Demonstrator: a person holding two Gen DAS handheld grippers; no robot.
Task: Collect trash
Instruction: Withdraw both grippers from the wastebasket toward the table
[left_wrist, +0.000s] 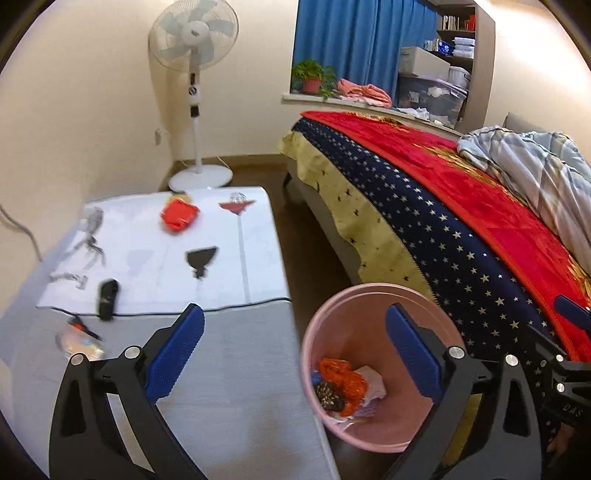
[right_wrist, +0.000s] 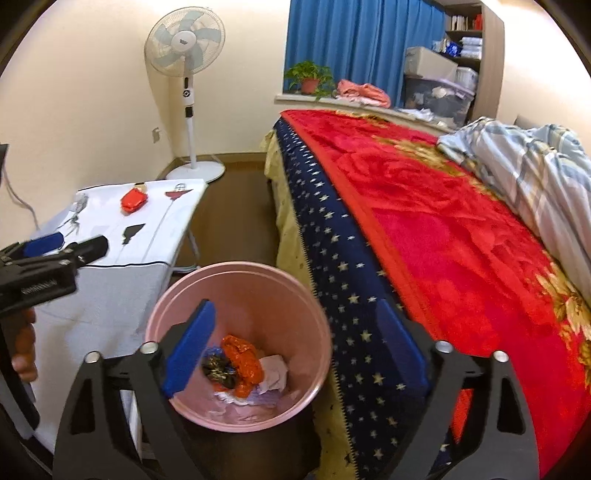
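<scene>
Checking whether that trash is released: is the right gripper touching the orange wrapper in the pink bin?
Apart. The right wrist view shows the right gripper open above the pink bin, with the orange wrapper lying at the bottom.

Cream walls (right_wrist: 74, 92) surround me, with a white standing fan (right_wrist: 185, 40) in the corner on the brown floor (right_wrist: 236, 206). To my right is a bed (right_wrist: 461, 240) under a red blanket, and behind it blue curtains (right_wrist: 362, 40), a potted plant (right_wrist: 309, 79) on the sill and a bookshelf (right_wrist: 469, 40).

We're in a bedroom at home: a bed (right_wrist: 461, 229) with a red blanket (right_wrist: 424, 206) fills three o'clock. Standing fan (right_wrist: 184, 44) at eleven, blue curtains (right_wrist: 362, 44) at twelve
</scene>
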